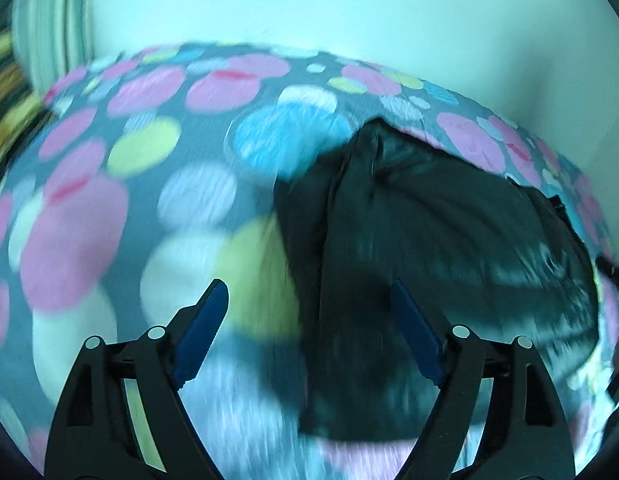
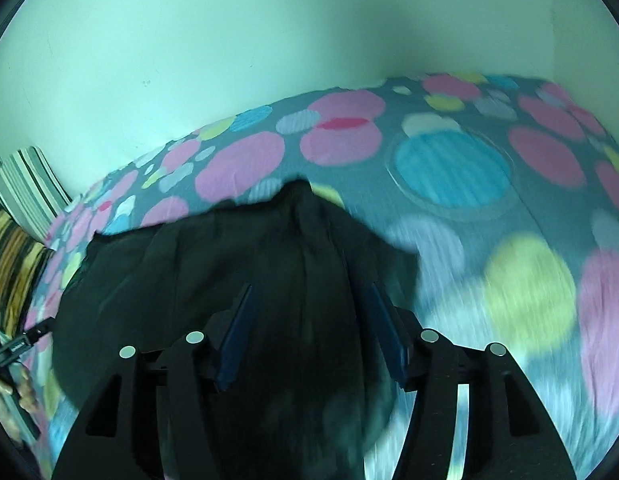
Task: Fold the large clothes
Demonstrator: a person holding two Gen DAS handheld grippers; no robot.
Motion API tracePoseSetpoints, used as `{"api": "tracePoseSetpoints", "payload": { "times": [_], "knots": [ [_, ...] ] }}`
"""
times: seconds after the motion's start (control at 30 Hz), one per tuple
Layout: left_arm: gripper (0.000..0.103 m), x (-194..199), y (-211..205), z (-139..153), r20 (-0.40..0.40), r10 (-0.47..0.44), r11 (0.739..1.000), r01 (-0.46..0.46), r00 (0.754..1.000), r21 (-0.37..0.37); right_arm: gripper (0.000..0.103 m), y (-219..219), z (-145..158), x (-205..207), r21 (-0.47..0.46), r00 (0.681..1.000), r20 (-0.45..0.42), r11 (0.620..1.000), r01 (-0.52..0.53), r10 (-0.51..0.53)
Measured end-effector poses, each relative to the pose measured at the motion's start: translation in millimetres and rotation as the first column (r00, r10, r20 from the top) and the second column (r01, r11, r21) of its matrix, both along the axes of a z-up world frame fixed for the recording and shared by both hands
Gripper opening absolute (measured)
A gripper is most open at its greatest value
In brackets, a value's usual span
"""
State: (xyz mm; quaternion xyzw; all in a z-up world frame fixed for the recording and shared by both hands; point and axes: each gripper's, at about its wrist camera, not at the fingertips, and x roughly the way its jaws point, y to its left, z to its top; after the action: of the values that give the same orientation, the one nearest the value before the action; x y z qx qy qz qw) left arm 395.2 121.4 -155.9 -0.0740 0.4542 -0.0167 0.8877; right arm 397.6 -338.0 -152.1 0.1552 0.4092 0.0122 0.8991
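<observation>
- Black garment (image 1: 429,216) — bunched in a loose heap on the bed's spotted bedspread (image 1: 141,152), near its far edge by the pale wall (image 1: 349,8); not yet spread flat.
- Handling, as judged: soft, limp, light; faint sheen suggests a slippery weave, so folds may slide. Best taken at an edge or corner ridge, not mid-heap.
- Left tool (image 1: 305,292) — fingers apart, holding nothing, poised above the heap's left border.
- Right tool (image 2: 309,292) — fingers apart, over the dark cloth; whether the cloth touches them cannot be told.
- Striped pillow (image 2: 25,188) — at the bed's end, apart from the garment.
- Both views blurred.
</observation>
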Motion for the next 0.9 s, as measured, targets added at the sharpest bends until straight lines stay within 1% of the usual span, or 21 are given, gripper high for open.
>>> {"api": "tracePoseSetpoints", "payload": {
  "times": [0.1,0.13,0.27,0.33,0.43,0.6,0.67,0.7,0.77,0.8,0.83,0.9],
  "knots": [
    [0.085,-33,1,-7,-0.019,0.064,0.996,-0.065,0.998,-0.057,0.061,-3,-9,-36,0.067,0.999,-0.02,0.997,0.039,-0.038],
    [0.085,-41,1,-9,-0.023,0.07,0.994,-0.072,0.997,-0.08,0.062,-5,-15,-53,0.107,0.998,-0.032,0.992,0.065,-0.062],
    [0.088,-71,-8,-27,-0.064,0.101,0.98,-0.111,0.993,-0.168,0.063,-6,-32,-82,0.193,0.992,-0.064,0.974,0.119,-0.109],
    [0.088,-75,-14,-39,-0.102,0.107,0.969,-0.127,0.989,-0.214,0.063,-3,-40,-86,0.237,0.991,-0.075,0.963,0.128,-0.113],
    [0.088,-71,-17,-48,-0.142,0.128,0.956,-0.161,0.982,-0.246,0.067,-3,-47,-83,0.295,0.988,-0.085,0.943,0.151,-0.132],
    [0.092,-54,-11,-44,-0.122,0.159,0.947,-0.186,0.98,-0.262,0.07,-10,-53,-70,0.376,0.979,-0.098,0.904,0.204,-0.181],
    [0.092,-52,-8,-44,-0.122,0.175,0.931,-0.204,0.977,-0.301,0.07,-13,-59,-63,0.42,0.975,-0.111,0.88,0.222,-0.193],
    [0.092,-54,-7,-45,-0.128,0.18,0.925,-0.212,0.975,-0.317,0.071,-13,-60,-63,0.43,0.974,-0.115,0.874,0.227,-0.196],
    [0.092,-63,-2,-46,-0.142,0.194,0.896,-0.234,0.971,-0.377,0.071,-14,-65,-59,0.452,0.972,-0.124,0.86,0.236,-0.202],
    [0.092,-70,4,-45,-0.143,0.214,0.876,-0.254,0.966,-0.41,0.071,-15,-67,-58,0.464,0.971,-0.128,0.853,0.239,-0.202],
    [0.092,-74,9,-44,-0.14,0.233,0.864,-0.272,0.962,-0.425,0.071,-16,-69,-57,0.478,0.971,-0.13,0.845,0.24,-0.202],
    [0.092,-78,23,-45,-0.138,0.29,0.833,-0.321,0.947,-0.451,0.071,-17,-71,-56,0.485,0.972,-0.128,0.842,0.235,-0.197]
  ]
}}
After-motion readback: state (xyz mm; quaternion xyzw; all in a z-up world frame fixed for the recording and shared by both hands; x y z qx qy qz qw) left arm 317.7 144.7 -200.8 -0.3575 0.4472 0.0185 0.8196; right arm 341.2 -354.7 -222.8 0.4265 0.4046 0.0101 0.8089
